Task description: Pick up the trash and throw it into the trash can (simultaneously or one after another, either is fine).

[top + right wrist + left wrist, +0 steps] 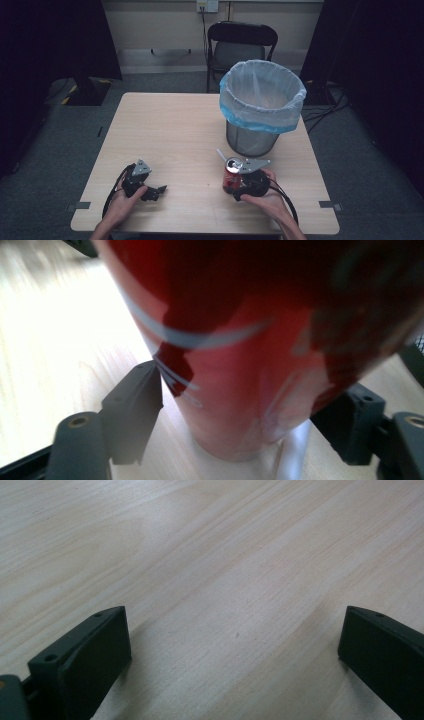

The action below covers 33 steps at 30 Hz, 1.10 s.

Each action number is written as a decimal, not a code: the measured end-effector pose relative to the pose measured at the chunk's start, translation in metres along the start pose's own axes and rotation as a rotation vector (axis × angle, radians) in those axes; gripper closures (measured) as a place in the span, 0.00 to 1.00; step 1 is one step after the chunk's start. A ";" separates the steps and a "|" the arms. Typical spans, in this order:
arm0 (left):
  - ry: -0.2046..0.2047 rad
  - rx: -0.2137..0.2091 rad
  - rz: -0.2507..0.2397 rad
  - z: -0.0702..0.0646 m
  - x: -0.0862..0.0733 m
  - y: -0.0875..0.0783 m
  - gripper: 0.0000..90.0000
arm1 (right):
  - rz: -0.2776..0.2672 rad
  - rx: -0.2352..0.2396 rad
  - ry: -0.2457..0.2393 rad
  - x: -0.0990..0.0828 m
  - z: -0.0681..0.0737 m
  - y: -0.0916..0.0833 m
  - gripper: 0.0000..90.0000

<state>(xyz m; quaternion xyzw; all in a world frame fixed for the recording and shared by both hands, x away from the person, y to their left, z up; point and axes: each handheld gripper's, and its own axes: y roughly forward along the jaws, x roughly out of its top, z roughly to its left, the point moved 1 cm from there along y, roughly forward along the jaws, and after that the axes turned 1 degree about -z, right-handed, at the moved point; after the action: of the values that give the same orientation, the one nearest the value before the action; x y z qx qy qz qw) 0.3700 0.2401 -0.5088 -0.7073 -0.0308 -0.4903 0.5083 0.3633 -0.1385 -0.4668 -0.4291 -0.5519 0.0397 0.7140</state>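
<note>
A red drink can (233, 165) with a white straw (220, 154) stands upright on the wooden table (170, 130), near its front right. My right gripper (231, 186) reaches in from the right and has the can's lower half between its jaws. In the right gripper view the can (240, 340) sits deep inside the right gripper (240, 390), with both pads against its sides. My left gripper (155, 191) rests low at the front left, held by a hand. In the left gripper view the left gripper (235, 630) stands wide open over bare wood.
A wire-mesh waste bin (262, 95) lined with a pale blue bag stands just behind the can, at the right of the table. A black chair (241, 45) is beyond the far edge. Cables trail from both grippers toward the front edge.
</note>
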 end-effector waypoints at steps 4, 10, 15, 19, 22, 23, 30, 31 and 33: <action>0.000 0.000 0.000 0.000 0.000 0.000 0.00 | 0.012 -0.005 -0.004 -0.001 0.000 0.004 0.32; 0.000 0.000 0.000 0.000 0.000 0.000 0.00 | 0.011 -0.018 -0.008 -0.002 0.000 0.004 0.38; 0.000 0.000 0.000 0.000 0.000 0.000 0.00 | 0.012 -0.005 -0.004 -0.001 0.001 0.004 0.38; 0.000 0.000 0.000 0.000 0.000 0.000 0.00 | -0.010 -0.001 0.000 0.002 0.001 0.003 0.38; 0.000 0.000 0.000 0.000 0.000 0.000 0.00 | -0.028 -0.008 0.009 0.004 0.001 0.000 0.38; 0.000 0.000 0.000 0.000 0.000 0.000 0.00 | -0.033 -0.007 0.012 0.005 0.001 -0.001 0.38; -0.001 0.000 0.000 0.000 0.000 0.000 0.00 | -0.062 -0.003 0.016 0.012 0.002 -0.005 0.38; -0.001 0.000 0.000 0.000 0.000 0.000 0.00 | -0.068 -0.001 0.021 0.013 0.002 -0.005 0.38; -0.001 0.000 0.000 0.000 0.000 0.000 0.00 | -0.072 0.000 0.021 0.016 0.002 -0.006 0.38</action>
<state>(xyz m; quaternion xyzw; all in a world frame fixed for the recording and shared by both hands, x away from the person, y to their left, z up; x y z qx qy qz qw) 0.3700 0.2400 -0.5088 -0.7075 -0.0310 -0.4901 0.5082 0.3649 -0.1330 -0.4507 -0.4094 -0.5594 0.0091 0.7207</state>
